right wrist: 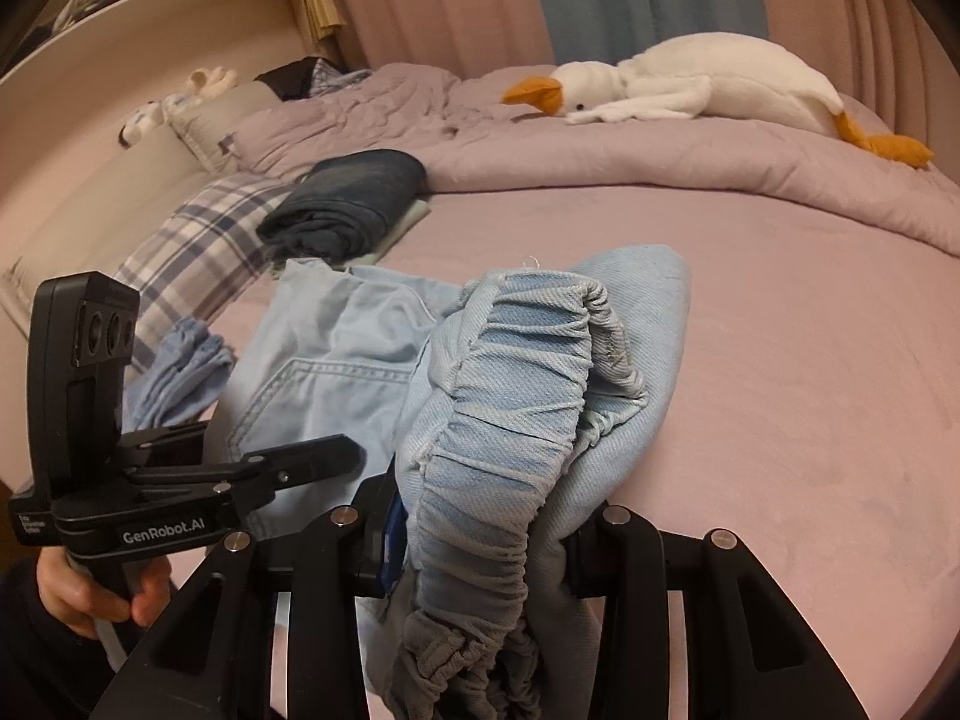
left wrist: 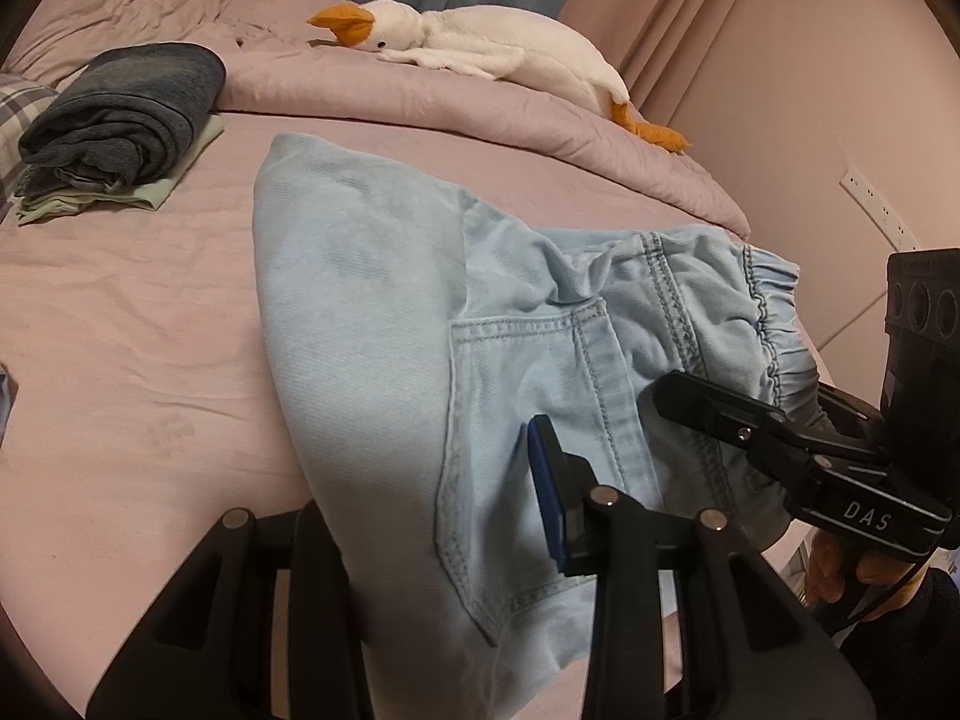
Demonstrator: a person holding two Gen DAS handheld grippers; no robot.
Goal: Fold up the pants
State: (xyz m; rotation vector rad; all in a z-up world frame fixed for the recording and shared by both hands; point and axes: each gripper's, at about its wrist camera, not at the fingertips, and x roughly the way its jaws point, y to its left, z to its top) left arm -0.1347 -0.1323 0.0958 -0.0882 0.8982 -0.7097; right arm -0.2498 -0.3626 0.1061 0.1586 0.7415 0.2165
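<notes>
Light blue denim pants with an elastic waistband lie folded on the pink bed sheet. My left gripper is shut on the pants fabric near the back pocket; cloth drapes between its fingers. My right gripper is shut on the bunched elastic waistband and holds it up. The right gripper also shows in the left wrist view at the waistband. The left gripper shows in the right wrist view on the pocket side of the pants.
A folded dark blue garment on a pale green one lies at the far left. A white plush goose rests on the bunched pink duvet. A plaid pillow and a small blue cloth lie left.
</notes>
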